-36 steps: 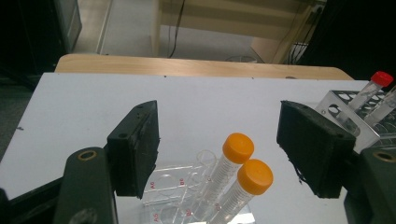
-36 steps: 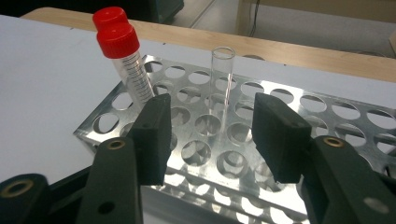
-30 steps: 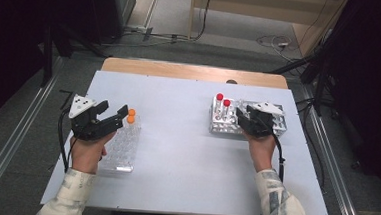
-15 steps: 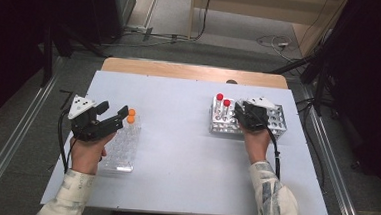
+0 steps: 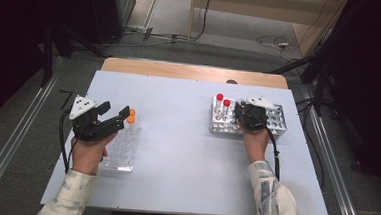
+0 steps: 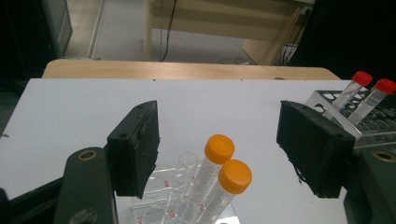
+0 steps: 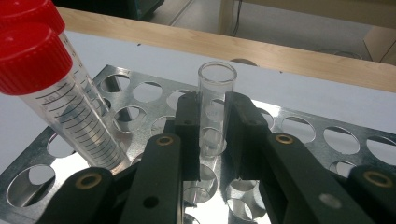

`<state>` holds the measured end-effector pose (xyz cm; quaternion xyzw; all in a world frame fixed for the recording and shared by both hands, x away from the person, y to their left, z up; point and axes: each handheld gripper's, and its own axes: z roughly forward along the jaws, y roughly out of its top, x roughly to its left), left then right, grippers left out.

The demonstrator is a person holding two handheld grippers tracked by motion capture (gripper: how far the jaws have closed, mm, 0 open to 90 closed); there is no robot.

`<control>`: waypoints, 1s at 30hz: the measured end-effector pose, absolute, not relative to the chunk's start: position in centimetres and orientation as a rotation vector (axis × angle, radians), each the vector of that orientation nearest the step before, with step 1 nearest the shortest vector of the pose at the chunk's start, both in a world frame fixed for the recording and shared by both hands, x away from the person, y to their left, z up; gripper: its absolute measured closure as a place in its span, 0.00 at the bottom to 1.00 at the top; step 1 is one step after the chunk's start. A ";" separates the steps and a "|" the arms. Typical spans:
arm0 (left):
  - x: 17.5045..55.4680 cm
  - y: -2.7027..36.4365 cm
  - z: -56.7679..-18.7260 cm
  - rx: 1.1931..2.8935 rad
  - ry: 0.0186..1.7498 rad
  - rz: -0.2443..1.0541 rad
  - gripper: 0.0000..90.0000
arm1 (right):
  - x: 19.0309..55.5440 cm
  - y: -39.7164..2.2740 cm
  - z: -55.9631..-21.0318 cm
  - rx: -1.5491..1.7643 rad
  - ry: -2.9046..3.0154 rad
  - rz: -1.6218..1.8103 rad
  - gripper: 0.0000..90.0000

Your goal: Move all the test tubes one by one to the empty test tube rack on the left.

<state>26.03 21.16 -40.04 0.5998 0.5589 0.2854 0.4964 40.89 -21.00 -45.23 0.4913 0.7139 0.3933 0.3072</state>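
My right gripper (image 7: 212,130) is shut on an uncapped clear tube (image 7: 216,79) that stands upright in a hole of the metal rack (image 7: 303,126). Its jaws have just been closing, with this tube between them. Two red-capped tubes (image 7: 35,56) lean in the rack to its left. In the high view the right gripper (image 5: 241,110) sits over the metal rack (image 5: 278,120), beside the red-capped tubes (image 5: 223,100). My left gripper (image 6: 224,144) hangs open above two orange-capped tubes (image 6: 235,176) in a clear plastic rack (image 6: 163,186), touching neither. From above, the left gripper (image 5: 114,110) is at the table's left.
The white table (image 5: 176,136) has a wooden strip (image 5: 190,71) along its far edge. The clear rack (image 5: 121,148) lies near the left edge. A cable (image 5: 275,148) trails from the right gripper along the forearm. Dark floor and metal rails flank the table.
The right gripper has edged slightly left over the metal rack. The left hand and its gripper have stayed where they were.
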 end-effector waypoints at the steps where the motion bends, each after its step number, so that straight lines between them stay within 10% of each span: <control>1: 26.0 21.2 -40.0 1.453 1.354 0.691 0.34 | 40.9 -21.0 -45.2 1.299 1.888 1.044 0.81; 30: 25.1 20.1 -38.5 1.469 1.306 0.672 0.23 | 35.8 -22.1 -38.2 1.181 1.885 1.260 0.82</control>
